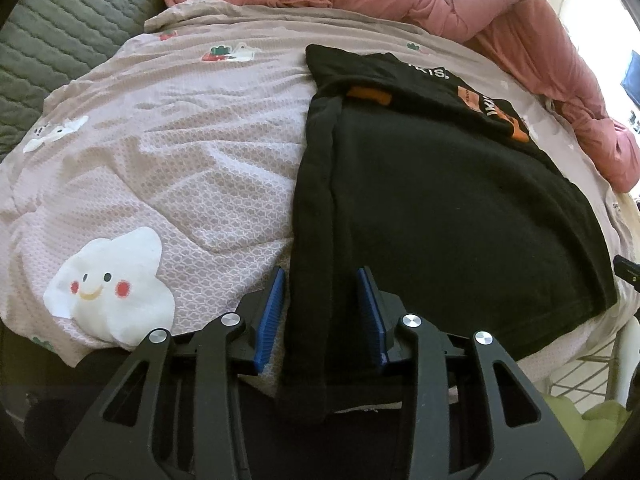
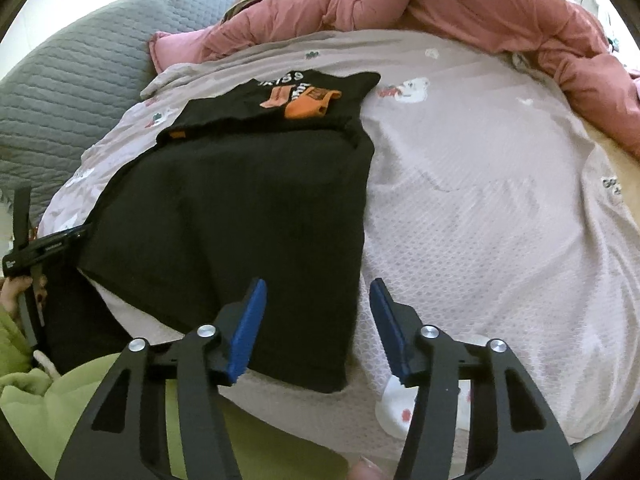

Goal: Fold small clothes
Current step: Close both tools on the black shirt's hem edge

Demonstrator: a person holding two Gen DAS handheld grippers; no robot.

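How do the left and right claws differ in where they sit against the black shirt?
The left claw straddles the black shirt at its folded left edge; the right claw straddles its near right corner. Fabric hangs through the left, while the right spans shirt and pink sheet. Both are open.

Bed under a pale pink sheet (image 1: 208, 152) printed with clouds. Far side heaped with a pink quilt (image 1: 500, 12); grey quilted cover (image 1: 60, 32) far left. Bright daylight at right.
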